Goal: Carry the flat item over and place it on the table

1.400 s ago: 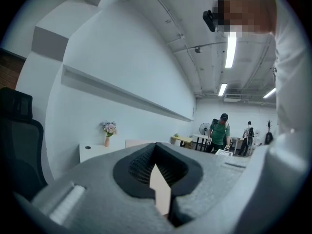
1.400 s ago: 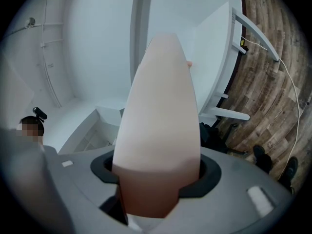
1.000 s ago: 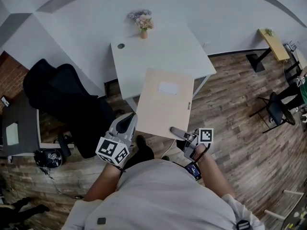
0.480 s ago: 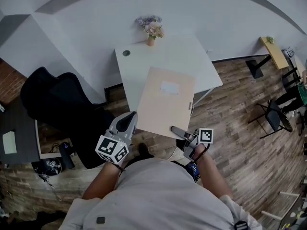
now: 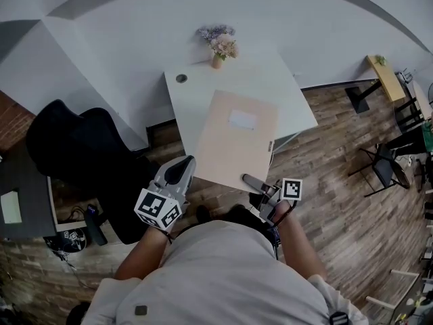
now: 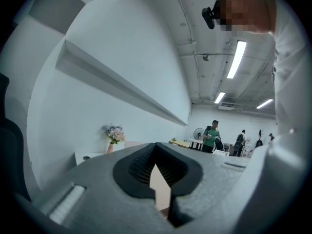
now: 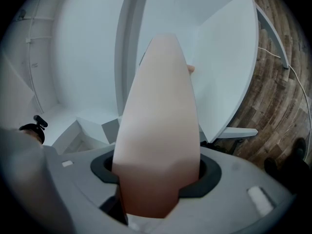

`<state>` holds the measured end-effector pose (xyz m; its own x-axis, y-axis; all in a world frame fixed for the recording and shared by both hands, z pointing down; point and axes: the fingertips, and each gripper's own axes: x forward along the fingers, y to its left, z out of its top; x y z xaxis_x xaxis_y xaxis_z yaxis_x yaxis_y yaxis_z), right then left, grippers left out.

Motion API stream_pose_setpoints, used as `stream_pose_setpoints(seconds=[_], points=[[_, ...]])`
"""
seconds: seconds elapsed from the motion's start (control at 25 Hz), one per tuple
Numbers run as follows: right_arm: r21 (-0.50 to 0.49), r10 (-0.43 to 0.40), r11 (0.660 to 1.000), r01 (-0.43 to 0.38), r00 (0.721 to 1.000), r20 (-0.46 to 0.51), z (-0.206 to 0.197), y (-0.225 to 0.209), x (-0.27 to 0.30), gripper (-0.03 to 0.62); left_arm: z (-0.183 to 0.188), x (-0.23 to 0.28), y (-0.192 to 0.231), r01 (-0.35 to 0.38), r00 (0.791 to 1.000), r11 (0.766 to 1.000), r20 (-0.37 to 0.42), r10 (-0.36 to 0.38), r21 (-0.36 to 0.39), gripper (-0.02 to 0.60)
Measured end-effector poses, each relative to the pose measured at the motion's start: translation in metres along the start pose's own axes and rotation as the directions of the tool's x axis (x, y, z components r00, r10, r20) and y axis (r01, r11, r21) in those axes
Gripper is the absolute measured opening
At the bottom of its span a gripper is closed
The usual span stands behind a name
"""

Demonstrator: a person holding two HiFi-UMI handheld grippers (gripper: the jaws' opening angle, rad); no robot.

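Observation:
A flat beige board with a white label is held level between both grippers. My left gripper is shut on its near left corner, and my right gripper is shut on its near right edge. The board's far half hangs over the white table, where a vase of flowers stands at the back. The left gripper view shows the board edge-on inside the jaws' notch. In the right gripper view the board fills the jaws, with the table beyond.
A black office chair stands left of the table, with a dark desk further left. A wooden bench and a dark chair stand at the right on plank floor. People stand far off.
The person has walked toward the table with the board. Table and vase have come closer, and more of the board now lies over the tabletop. Both grips are unchanged.

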<state>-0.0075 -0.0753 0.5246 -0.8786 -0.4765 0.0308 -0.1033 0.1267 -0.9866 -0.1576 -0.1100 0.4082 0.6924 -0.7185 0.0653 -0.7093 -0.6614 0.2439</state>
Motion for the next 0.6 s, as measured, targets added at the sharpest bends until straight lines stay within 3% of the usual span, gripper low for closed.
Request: stream_pose_setpoints(seconds=[0.28,0.6], points=[[0.029,-0.003,1.000,0.004,1.000,-0.007,0.029,-0.019,0.008,0.302,-0.002,0.022,0.014,-0.028,1.000,1.000,-0.012,0.028,-0.002,0.000],[0.045,-0.007,0.999,0.010,0.998,-0.069,0.091,-0.038,0.021,0.302,0.000,0.065,0.043,-0.116,0.993,0.993,-0.029,0.116,-0.008,0.000]])
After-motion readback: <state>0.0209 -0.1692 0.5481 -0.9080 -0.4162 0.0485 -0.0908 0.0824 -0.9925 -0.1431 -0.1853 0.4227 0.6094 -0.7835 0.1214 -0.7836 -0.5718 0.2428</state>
